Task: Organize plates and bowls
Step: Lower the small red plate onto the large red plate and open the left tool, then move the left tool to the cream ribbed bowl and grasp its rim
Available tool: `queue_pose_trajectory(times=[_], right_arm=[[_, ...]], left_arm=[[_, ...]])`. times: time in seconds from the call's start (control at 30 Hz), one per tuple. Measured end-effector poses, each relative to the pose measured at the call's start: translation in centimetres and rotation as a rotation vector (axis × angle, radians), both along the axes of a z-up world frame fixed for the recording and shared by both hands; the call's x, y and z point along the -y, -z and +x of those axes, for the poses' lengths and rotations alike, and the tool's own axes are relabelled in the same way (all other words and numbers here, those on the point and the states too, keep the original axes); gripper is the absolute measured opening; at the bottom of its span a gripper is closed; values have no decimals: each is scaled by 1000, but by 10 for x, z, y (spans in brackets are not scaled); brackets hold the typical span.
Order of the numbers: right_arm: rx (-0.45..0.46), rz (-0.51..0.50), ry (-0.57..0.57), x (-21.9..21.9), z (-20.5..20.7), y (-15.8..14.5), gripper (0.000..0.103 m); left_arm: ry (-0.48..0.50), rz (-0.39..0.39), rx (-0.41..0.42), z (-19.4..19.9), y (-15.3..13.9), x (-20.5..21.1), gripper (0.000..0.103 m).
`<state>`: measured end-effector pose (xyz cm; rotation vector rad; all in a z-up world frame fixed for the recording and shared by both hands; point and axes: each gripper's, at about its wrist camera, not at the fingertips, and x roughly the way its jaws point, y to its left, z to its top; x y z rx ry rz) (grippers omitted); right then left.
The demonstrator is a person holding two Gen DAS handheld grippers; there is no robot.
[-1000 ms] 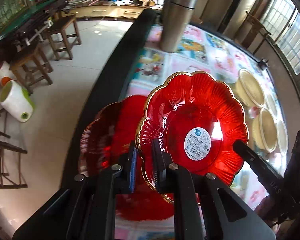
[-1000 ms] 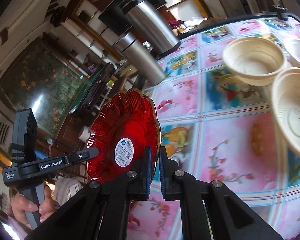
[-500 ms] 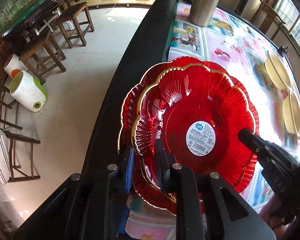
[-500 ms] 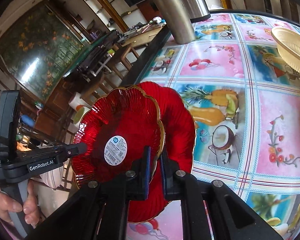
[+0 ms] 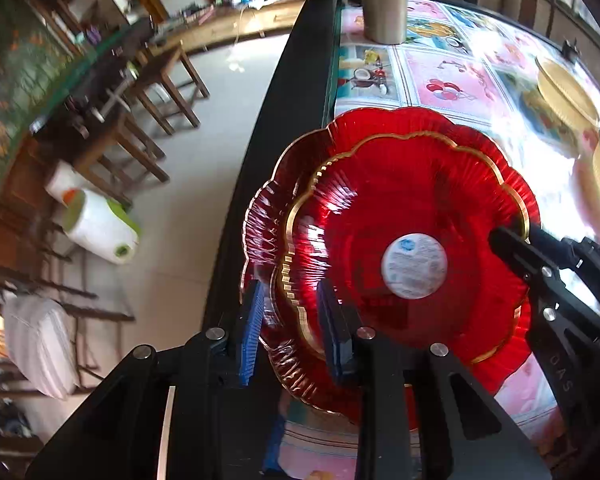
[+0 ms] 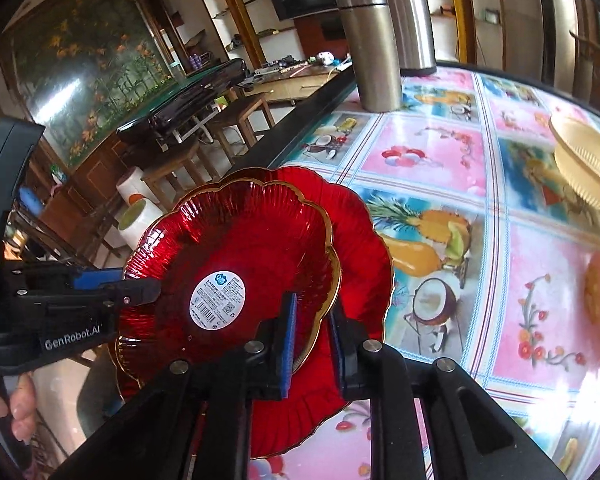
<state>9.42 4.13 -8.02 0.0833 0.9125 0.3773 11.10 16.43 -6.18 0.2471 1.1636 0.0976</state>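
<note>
A red scalloped plate with a gold rim and a white sticker [image 5: 412, 216] [image 6: 228, 248] lies nested on a second red plate [image 5: 268, 216] [image 6: 360, 240] near the table's left edge. My left gripper [image 5: 294, 328] straddles the near rims of both plates, and its jaws are opening, the pads apart from the rims. My right gripper [image 6: 312, 340] straddles the upper plate's rim on the opposite side, its jaws also opening with a gap around the rim. Each gripper shows in the other's view: the right gripper [image 5: 540, 264], the left gripper [image 6: 132, 288].
Several cream bowls [image 5: 564, 92] [image 6: 584, 168] sit at the right of the patterned tablecloth [image 6: 440, 152]. Steel flasks [image 5: 384, 0] [image 6: 372, 48] stand at the far end. The table's dark edge [image 5: 260, 152] drops to a tiled floor with wooden stools [image 5: 160, 80].
The stickered plate came down from a tilted hold onto the lower red plate. Both grippers, shut on its rim before, have spread their jaws.
</note>
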Motion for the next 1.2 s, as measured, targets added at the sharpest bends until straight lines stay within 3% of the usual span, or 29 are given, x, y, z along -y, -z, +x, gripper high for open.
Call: queue_pose_trajectory(times=[0.17, 0.23, 0.33, 0.4, 0.5, 0.57, 0.8, 0.83, 0.87, 0.93, 1.07, 1.2], right_arm=[[62, -53, -7, -7, -9, -7, 39], [79, -50, -22, -9, -12, -12, 39], [108, -27, -56, -9, -17, -18, 48], [147, -13, -79, -5, -20, -23, 46], [216, -47, -45, 4, -23, -34, 64], [242, -62, -31, 13, -23, -38, 64], [306, 115, 52, 82, -30, -61, 64], [322, 119, 64, 92, -32, -65, 64], [336, 125, 76, 104, -36, -68, 66], [357, 145, 95, 128, -45, -74, 71], [403, 191, 150, 185, -63, -80, 82], [376, 262, 217, 259, -82, -82, 82]], left_arm=[[18, 45, 50, -6, -14, 5, 26], [15, 46, 75, -9, -22, 5, 26], [6, 38, 109, -14, -30, 4, 26], [1, 28, 119, -18, -34, 3, 26], [-8, 0, 138, -23, -40, 3, 26], [-19, -35, 158, -28, -45, 5, 26], [93, -171, 215, -48, -65, 59, 27], [131, -202, 218, -50, -66, 77, 33], [159, -227, 217, -50, -67, 91, 48], [214, -281, 218, -50, -68, 120, 67], [274, -363, 211, -39, -66, 177, 69], [266, -456, 170, -20, -62, 221, 69]])
